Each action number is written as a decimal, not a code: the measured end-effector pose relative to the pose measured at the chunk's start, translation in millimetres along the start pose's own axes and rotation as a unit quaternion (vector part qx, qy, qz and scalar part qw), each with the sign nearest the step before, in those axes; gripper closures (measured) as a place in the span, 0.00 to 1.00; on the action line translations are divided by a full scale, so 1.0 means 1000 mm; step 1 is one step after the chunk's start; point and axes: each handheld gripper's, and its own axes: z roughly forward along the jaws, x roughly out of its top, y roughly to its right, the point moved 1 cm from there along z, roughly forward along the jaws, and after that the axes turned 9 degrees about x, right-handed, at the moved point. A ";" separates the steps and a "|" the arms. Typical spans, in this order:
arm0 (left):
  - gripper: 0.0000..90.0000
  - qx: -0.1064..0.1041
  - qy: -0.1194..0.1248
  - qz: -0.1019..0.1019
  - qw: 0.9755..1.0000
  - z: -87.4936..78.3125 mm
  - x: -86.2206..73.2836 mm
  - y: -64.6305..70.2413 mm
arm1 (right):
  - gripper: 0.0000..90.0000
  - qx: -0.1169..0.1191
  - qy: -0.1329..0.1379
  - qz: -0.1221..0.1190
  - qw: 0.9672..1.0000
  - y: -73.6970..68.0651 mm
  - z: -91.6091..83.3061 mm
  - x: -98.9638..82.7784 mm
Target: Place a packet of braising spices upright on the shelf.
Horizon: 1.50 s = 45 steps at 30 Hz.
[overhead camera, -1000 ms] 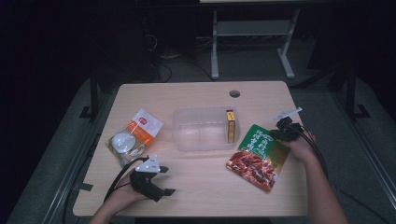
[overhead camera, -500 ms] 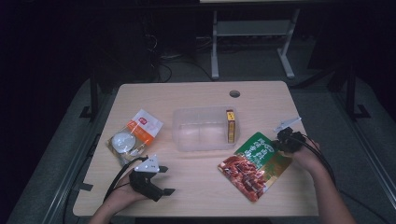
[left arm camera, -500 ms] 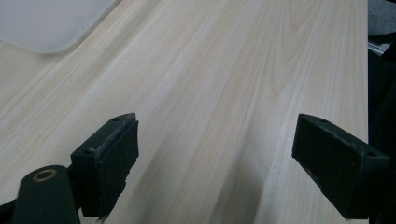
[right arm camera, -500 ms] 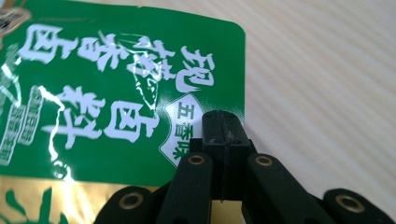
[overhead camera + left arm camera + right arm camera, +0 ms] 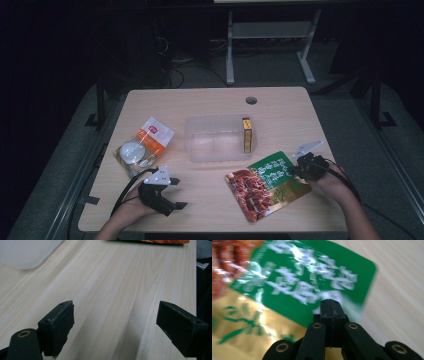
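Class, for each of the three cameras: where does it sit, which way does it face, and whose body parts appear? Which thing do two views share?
High view: above the table, facing forward and down; both forearms, left gripper, right gripper.
Left gripper view: rides that gripper, along its open jaws over bare wood.
Right gripper view: along shut jaws pressing the green snack packet.
Shared: that packet.

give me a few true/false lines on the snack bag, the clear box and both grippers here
1. The right gripper has its jaws shut on the green snack bag. True.
2. The left gripper is clamped on the orange packet. False: its jaws stand open over bare table.
3. The clear box holds a small yellow carton. True.
4. The snack bag lies inside the clear box. False: it lies on the table, nearer the person than the box.
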 end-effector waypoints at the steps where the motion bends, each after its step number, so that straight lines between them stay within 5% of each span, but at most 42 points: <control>1: 0.16 0.000 0.002 -0.001 1.000 0.000 0.000 0.000 | 1.00 0.006 0.001 -0.007 1.000 -0.005 0.001 0.001; 5: 0.16 0.001 0.002 0.000 1.000 0.001 0.000 0.000 | 1.00 -0.009 0.004 -0.025 1.000 -0.015 -0.003 0.006; 12: 0.16 -0.001 -0.003 0.000 1.000 0.001 0.000 0.001 | 1.00 -0.029 0.012 0.010 0.999 0.009 -0.005 -0.002; 18: 0.16 -0.001 -0.004 -0.001 1.000 0.001 0.000 0.002 | 1.00 -0.037 0.011 0.014 0.999 0.015 -0.004 -0.005; 30: 0.16 -0.001 -0.001 0.001 1.000 0.002 0.000 0.002 | 1.00 0.005 0.016 0.013 1.000 0.004 -0.001 -0.005; 45: 0.16 0.001 -0.001 0.004 1.000 0.000 0.000 0.002 | 1.00 0.068 -0.005 -0.067 0.995 -0.047 0.024 0.026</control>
